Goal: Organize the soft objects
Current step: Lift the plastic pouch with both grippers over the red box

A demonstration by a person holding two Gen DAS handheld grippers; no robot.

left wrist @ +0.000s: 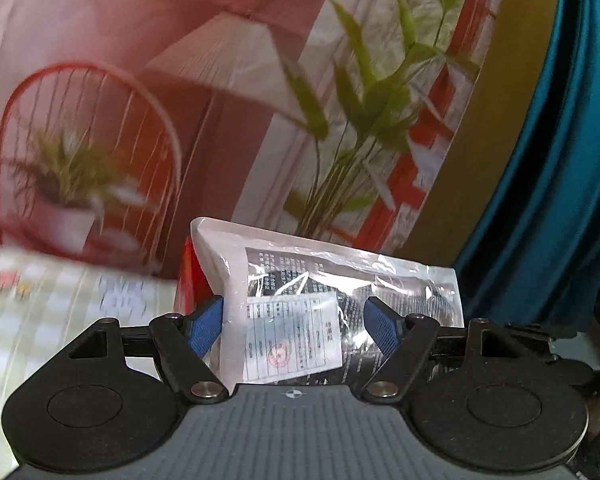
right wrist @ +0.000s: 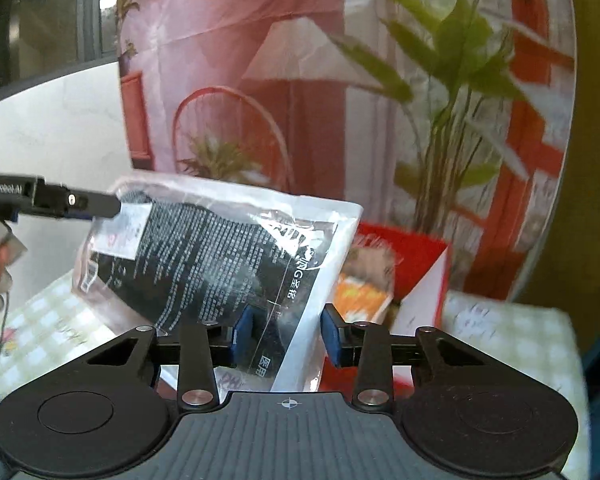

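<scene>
a table covered in a pale green and white checked cloth (right wrist: 512,332) fills the low part of both views, printed with small motifs that are too blurred to read. behind it hangs a large printed backdrop (left wrist: 228,92) showing a pink room with a lamp, a red wire chair, a potted plant and tall green leaves beside a red window frame. an olive-gold band edges that backdrop on the right, and beyond it hangs a teal curtain (left wrist: 560,160). in the right wrist view a plain white wall (right wrist: 60,120) and a dark window show to the left of the backdrop. a red carton (right wrist: 404,276) with an orange picture on its face stands on the cloth near the backdrop.

a clear plastic packet (left wrist: 324,304) with black printed text and a white label with a red stamp is lifted above the cloth, tilted, in front of the red carton. in the left wrist view it sits between the blue pads of the left gripper (left wrist: 294,330), whose jaws are spread wide on either side of it; whether the pads touch the plastic cannot be told. in the right wrist view the left gripper's finger reaches in from the left edge and meets the packet's upper left corner. the right gripper (right wrist: 286,338) has its 2 blue pads at the packet's lower edge, with a visible gap between them, 1 on each side of the packet's lower corner; a firm pinch cannot be confirmed
</scene>
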